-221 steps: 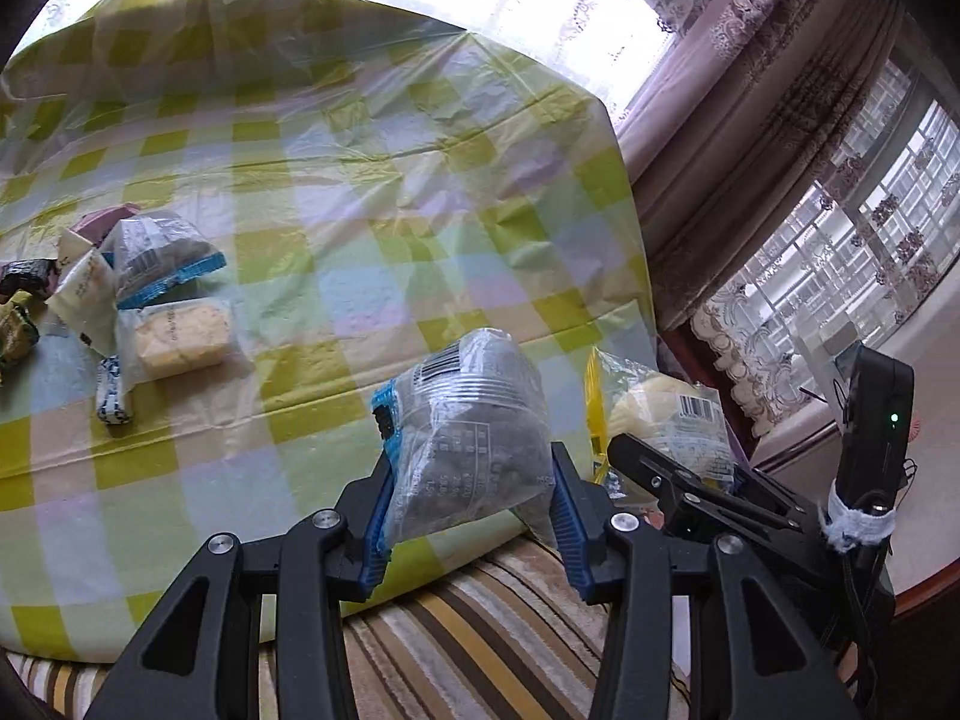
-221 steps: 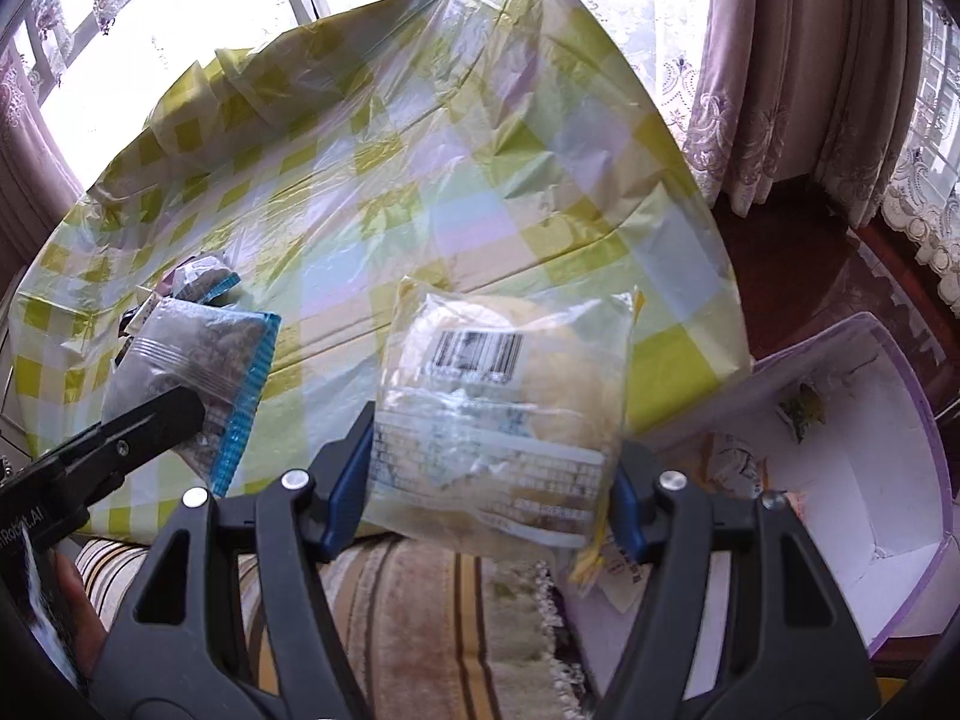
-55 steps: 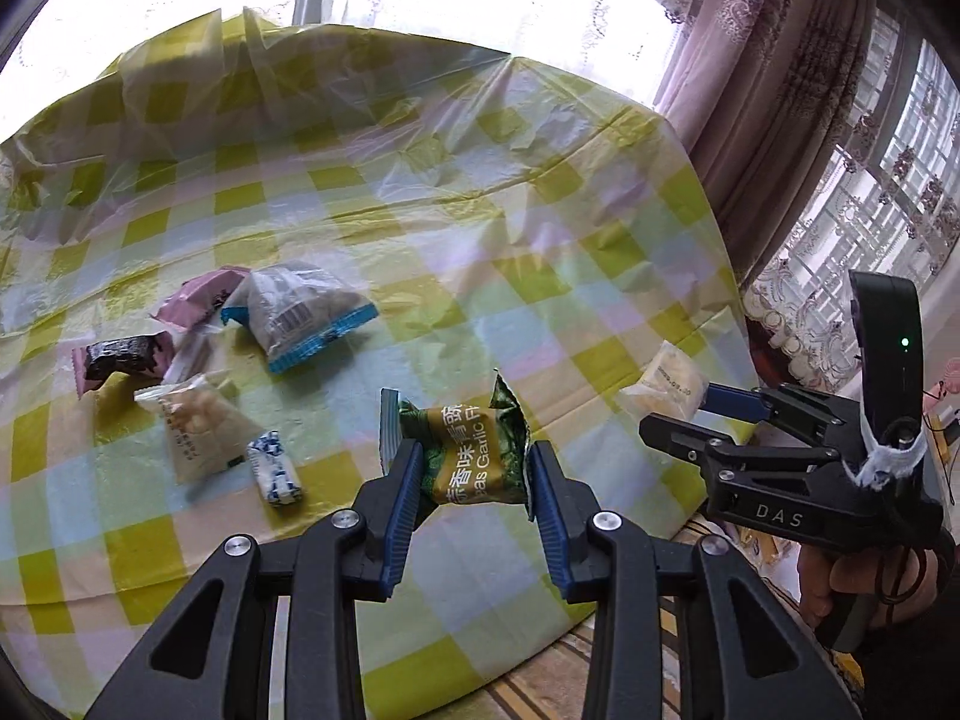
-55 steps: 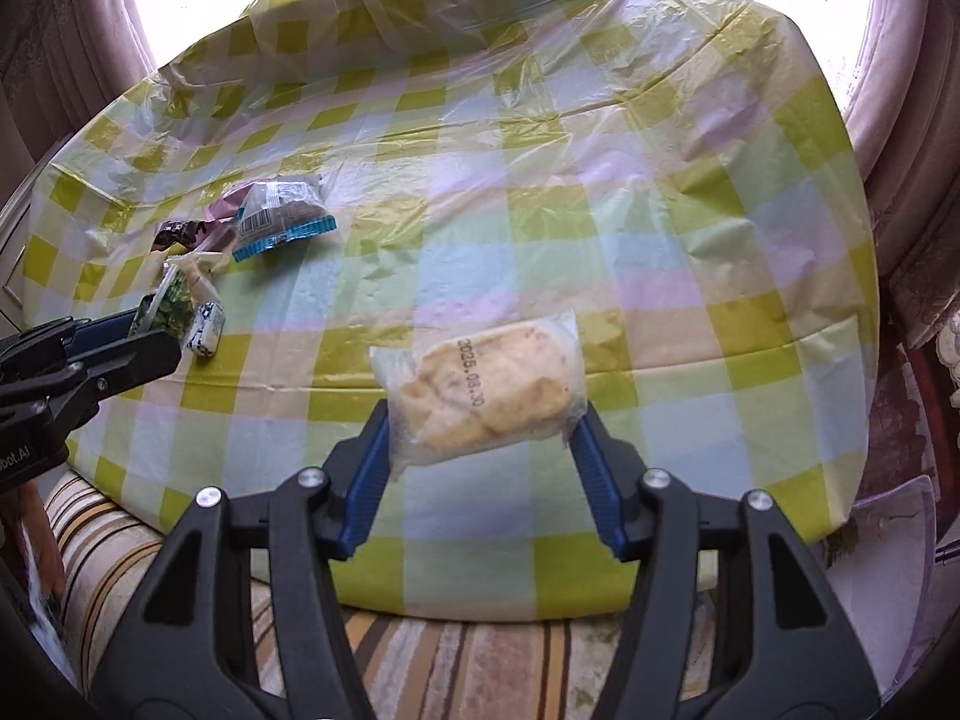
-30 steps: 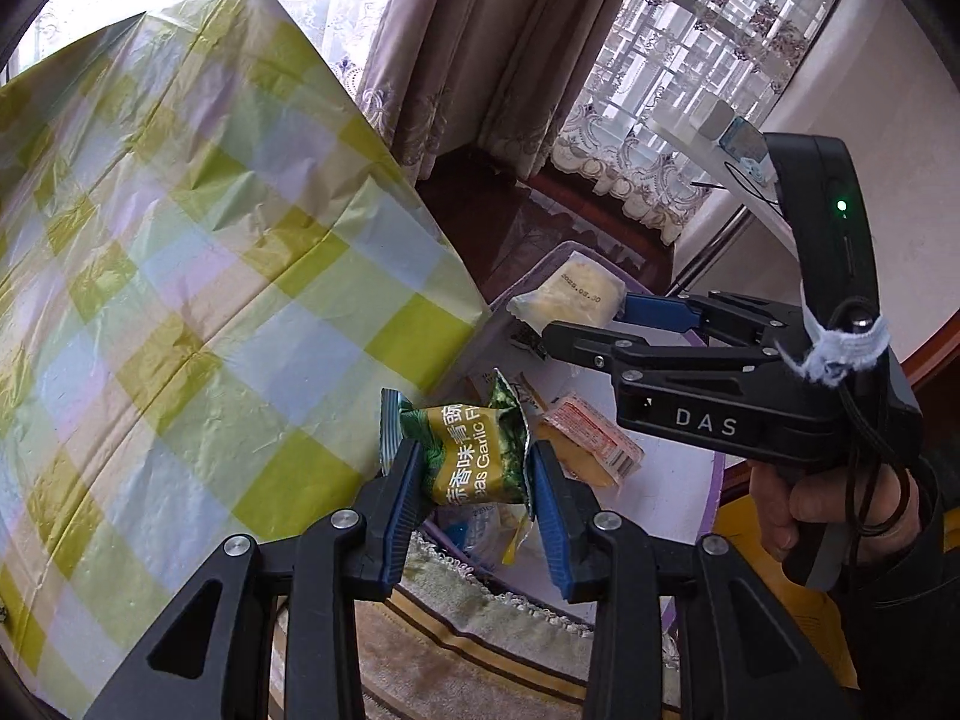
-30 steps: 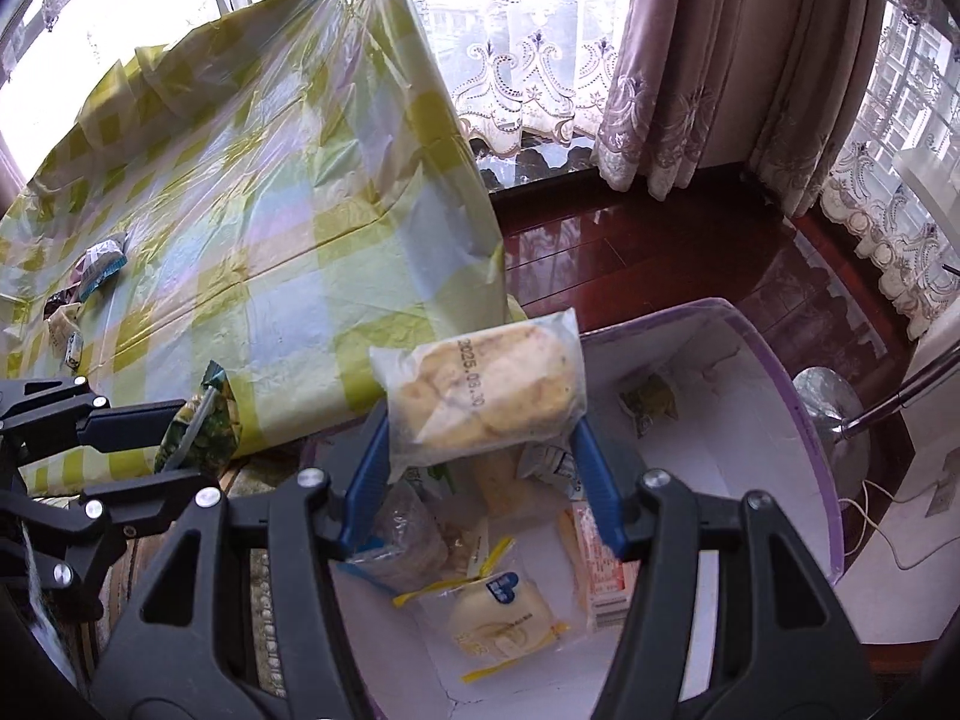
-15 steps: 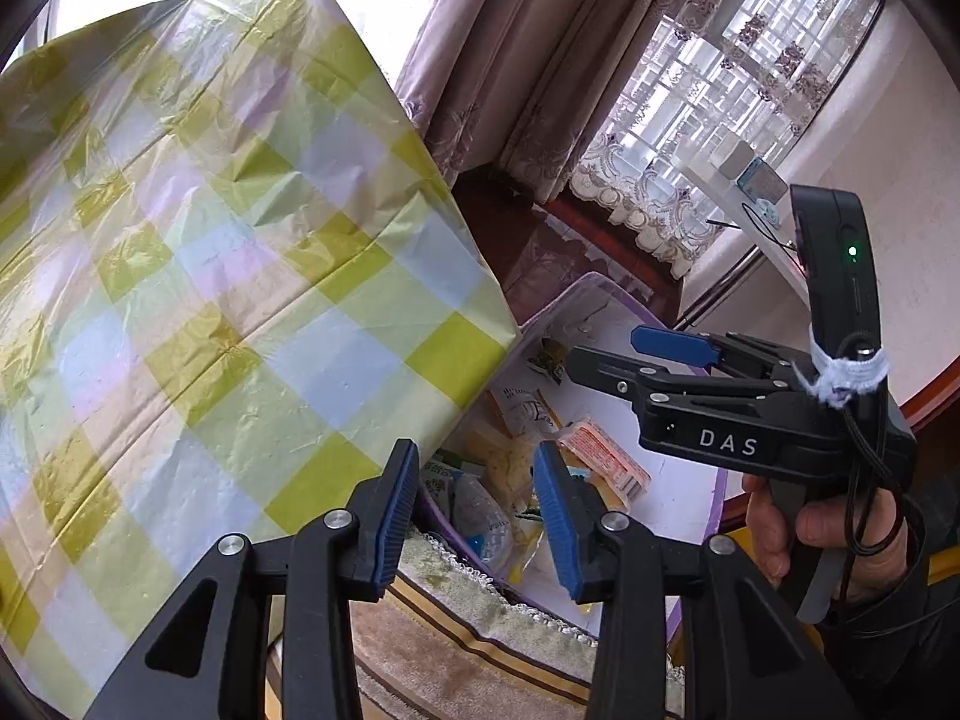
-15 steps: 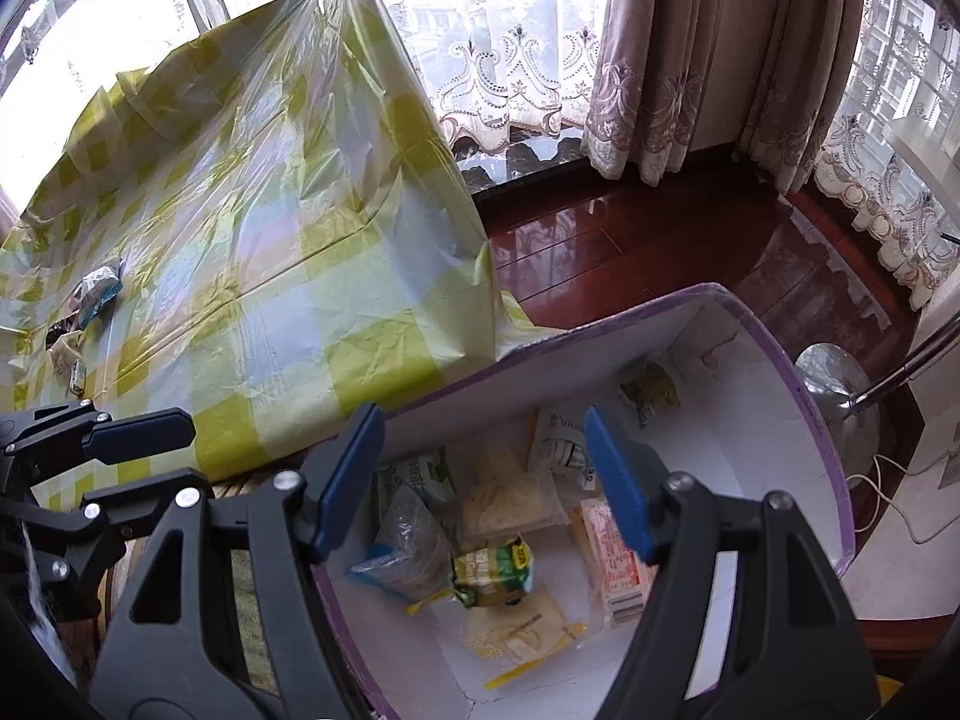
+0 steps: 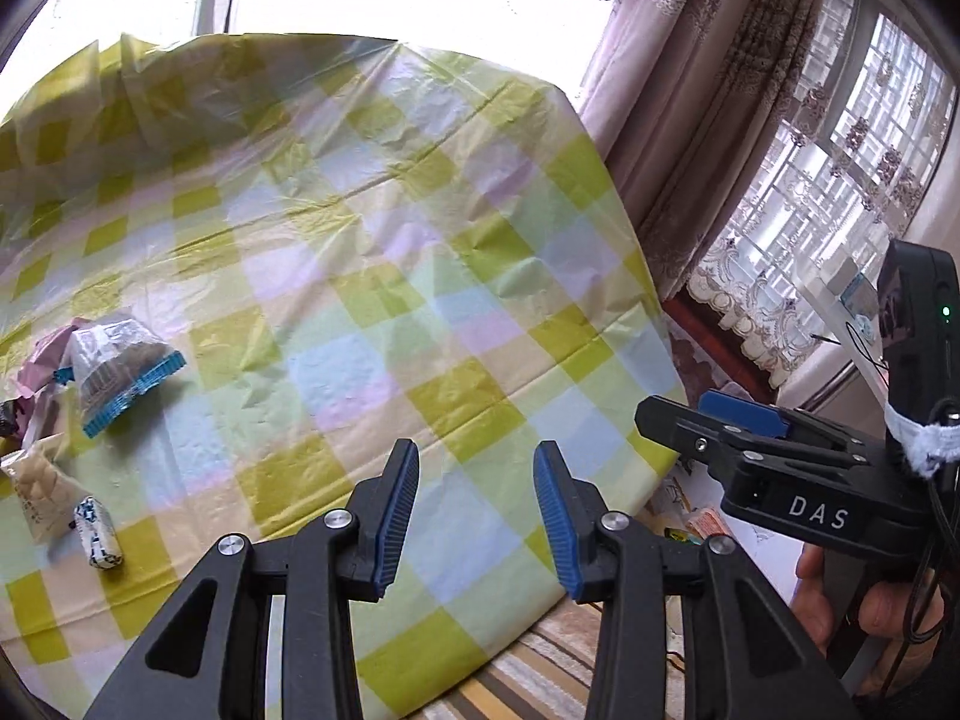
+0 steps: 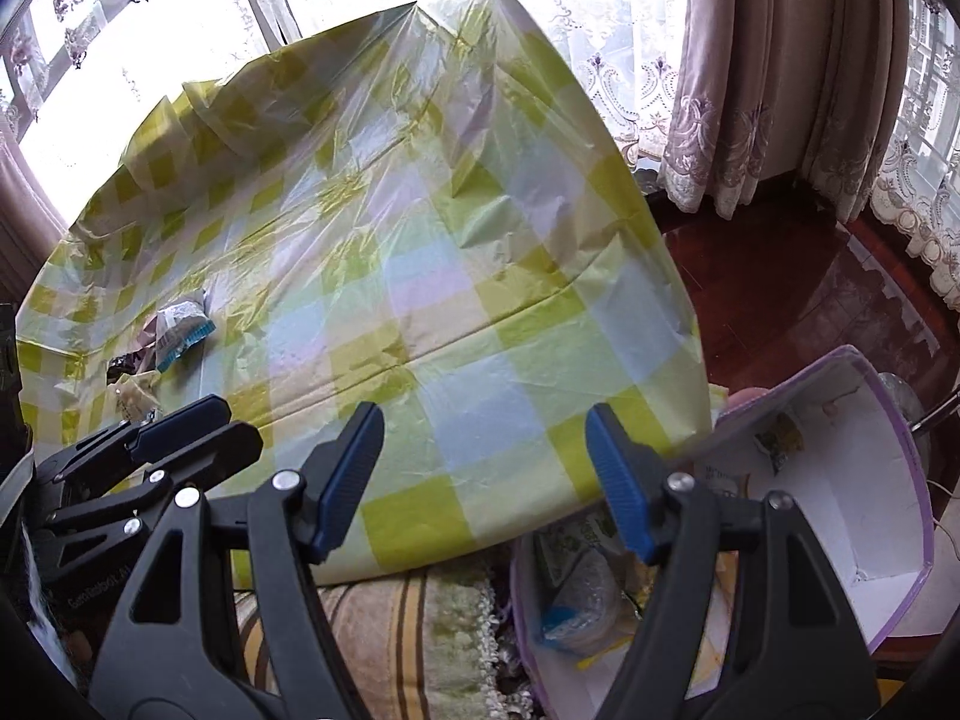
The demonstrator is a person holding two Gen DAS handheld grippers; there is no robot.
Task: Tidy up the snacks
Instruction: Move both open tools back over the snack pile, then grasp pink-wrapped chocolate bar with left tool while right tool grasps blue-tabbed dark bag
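The left tongs [image 9: 475, 516] are seen nearest, with the blue pads [image 9: 396, 516] held a little apart and nothing between them. The right tongs [image 10: 485, 480] are spread wider, and nothing is held in them either. In the left view the right tongs are seen at the right side, gripped by a hand [image 9: 852, 606].

Under the tongs a striped cloth [image 10: 384, 618] is seen at the near edge of the desk [image 9: 372, 276]. Low and to the right of the desk a white box with a purple rim [image 10: 900, 516] is found. Some snack packs [image 10: 576, 606] are lying inside it.

The desk is covered by a shiny checked cloth in yellow, green and blue. On its far left side more snacks are left, close together. A clear bag with a blue edge [image 9: 120, 372] is seen there. Just beside it a pink pack [image 9: 42, 360] is lying. Nearer, a pale bag [image 9: 36, 492] and a small white and blue sweet [image 9: 96, 534] are found.

Behind the desk, curtains [image 9: 720, 120] and bright windows are seen.
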